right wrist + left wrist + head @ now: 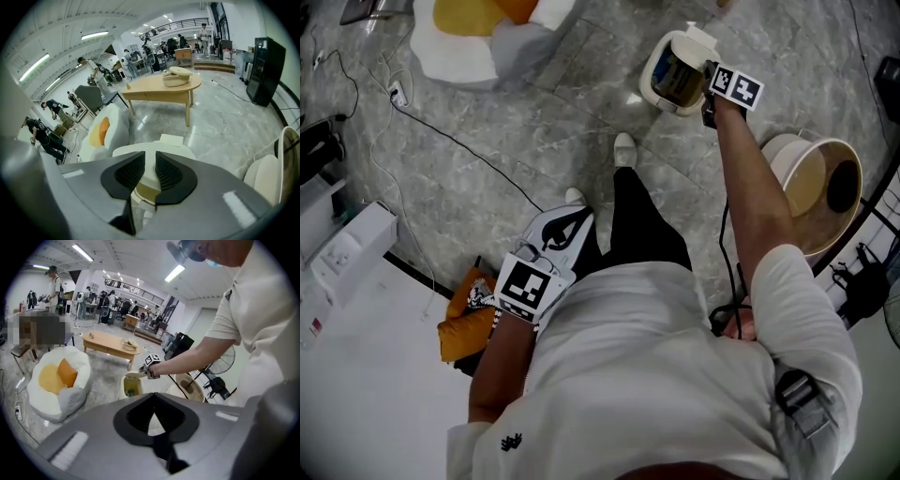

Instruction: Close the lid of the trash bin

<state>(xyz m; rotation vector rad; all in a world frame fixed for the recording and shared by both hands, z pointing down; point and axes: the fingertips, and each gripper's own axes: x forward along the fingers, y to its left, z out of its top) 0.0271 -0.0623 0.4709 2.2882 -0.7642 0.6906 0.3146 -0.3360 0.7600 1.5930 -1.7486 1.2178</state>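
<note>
A cream trash bin [659, 89] stands on the marble floor ahead of my feet, its lid [697, 39] raised and the dark inside showing. My right gripper [705, 77] is stretched out to the bin's right side at the lid. In the right gripper view its jaws [150, 169] stand close together with the white lid [151, 152] between the pads. My left gripper [565, 228] hangs near my left hip, away from the bin; its jaws [153, 398] are shut on nothing. From there the bin [126, 391] and the right gripper [142, 373] show ahead.
A white and orange beanbag [478, 37] sits on the floor left of the bin. A round tan tub seat [820, 187] stands at the right. A cable [450, 141] runs across the floor. An orange bag [461, 314] lies by a white counter [356, 375].
</note>
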